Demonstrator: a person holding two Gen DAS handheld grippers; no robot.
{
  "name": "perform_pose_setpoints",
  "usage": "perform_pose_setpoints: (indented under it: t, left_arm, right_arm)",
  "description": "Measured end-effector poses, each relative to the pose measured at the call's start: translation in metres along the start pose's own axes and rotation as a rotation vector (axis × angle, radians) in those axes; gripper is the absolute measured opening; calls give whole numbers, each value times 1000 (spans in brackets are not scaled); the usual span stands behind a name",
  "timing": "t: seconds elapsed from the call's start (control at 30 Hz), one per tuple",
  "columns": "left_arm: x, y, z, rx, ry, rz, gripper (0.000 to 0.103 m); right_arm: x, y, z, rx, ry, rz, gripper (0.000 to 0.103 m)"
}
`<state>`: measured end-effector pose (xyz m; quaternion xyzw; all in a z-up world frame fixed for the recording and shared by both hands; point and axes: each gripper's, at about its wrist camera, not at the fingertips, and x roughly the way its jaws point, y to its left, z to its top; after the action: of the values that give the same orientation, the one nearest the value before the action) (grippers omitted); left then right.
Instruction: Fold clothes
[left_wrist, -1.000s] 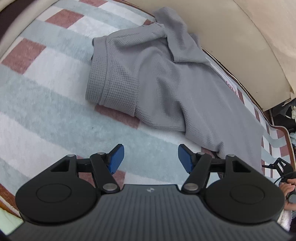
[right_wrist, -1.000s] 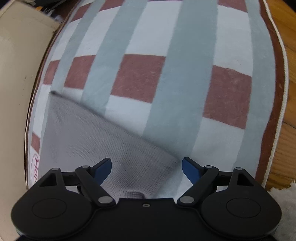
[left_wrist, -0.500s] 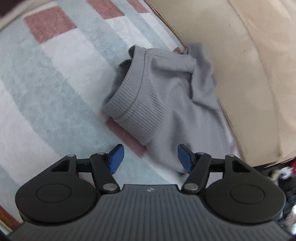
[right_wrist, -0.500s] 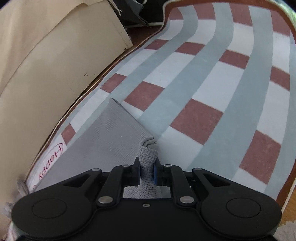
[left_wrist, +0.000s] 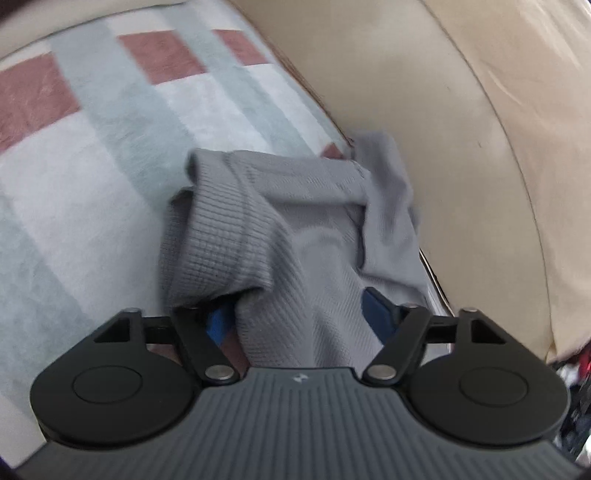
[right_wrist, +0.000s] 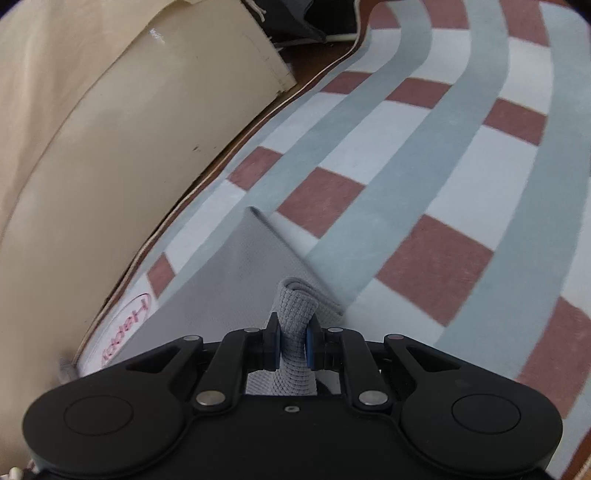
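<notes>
Each camera sits just behind its gripper, looking forward and down along the fingers. The left view hangs close over the garment, with the blanket to its left and a beige wall to its right. The right view sits equally near the garment, with that wall at left. Both share garment, blanket and wall.

A checked rug in grey-blue, white and brick-red squares covers the floor, edged with a brown border and pale piping. Along its edge runs a cream sofa with a smooth, glossy base, also seen in the left view. Soft, even daylight; a pink oval logo marks the rug's corner.
</notes>
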<state>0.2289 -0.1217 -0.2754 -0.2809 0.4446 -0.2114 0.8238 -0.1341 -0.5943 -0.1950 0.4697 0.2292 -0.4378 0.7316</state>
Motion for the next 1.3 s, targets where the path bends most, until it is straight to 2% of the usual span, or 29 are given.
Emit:
perform_pose_setpoints:
  t: [0.03,0.17,0.2,0.33,0.47,0.53,0.6,0.67,0.73,0.87,0.9,0.97,1.0,1.03,1.1,1.2,1.3]
  left_arm:
    - [-2,-6,-1,72,-19,30,13]
    - [-9,-29,-4,358,-93,151,12]
    - [-12,-34,-4,400,-104,166,12]
    - [-37,-53,3,370,-142,122,9]
    - [-72,-74,-1,363,-179,81,6]
    - [-88,-74,-11,348,-170,53,6]
    - [-92,-69,-28,356,-131,68,5]
    - [-84,-57,-45,368,-66,102,5]
    - [-74,-42,-56,322,-2,100,5]
    - [-64,-38,-69,263,74,94,7]
    - [-65,-40,-70,269,80,102,9]
    - [-67,-45,-70,275,92,112,21]
    - [-66,-43,-69,259,101,105,30]
    - [-65,-39,-68,229,112,85,32]
    - [-64,-27,-69,144,130,62,31]
    - [-65,-10,-70,38,139,91,32]
    - [-65,-7,-68,28,123,105,32]
  right_arm:
    - [-1,1,1,-3,-1,10,15]
    - [-5,16,11,-122,-37,30,15]
    - [-5,19,15,-143,-46,31,15]
    - [-17,17,36,-149,-88,102,14]
    - [-56,15,51,-233,-194,192,14]
    - [-79,7,53,-260,-210,231,14]
    - [-102,-5,50,-327,-212,261,14]
    - [-118,-21,52,-348,-182,274,13]
    - [-119,-38,55,-360,-138,226,13]
    - [-76,-68,55,-359,25,81,13]
    - [-68,-74,52,-366,48,59,13]
    - [-57,-81,41,-402,93,30,13]
    - [-55,-85,36,-397,99,32,13]
    - [-52,-91,32,-375,108,49,13]
    - [-49,-108,26,-312,128,94,14]
    - [-49,-135,17,-200,108,200,14]
    - [-49,-149,11,-154,97,271,16]
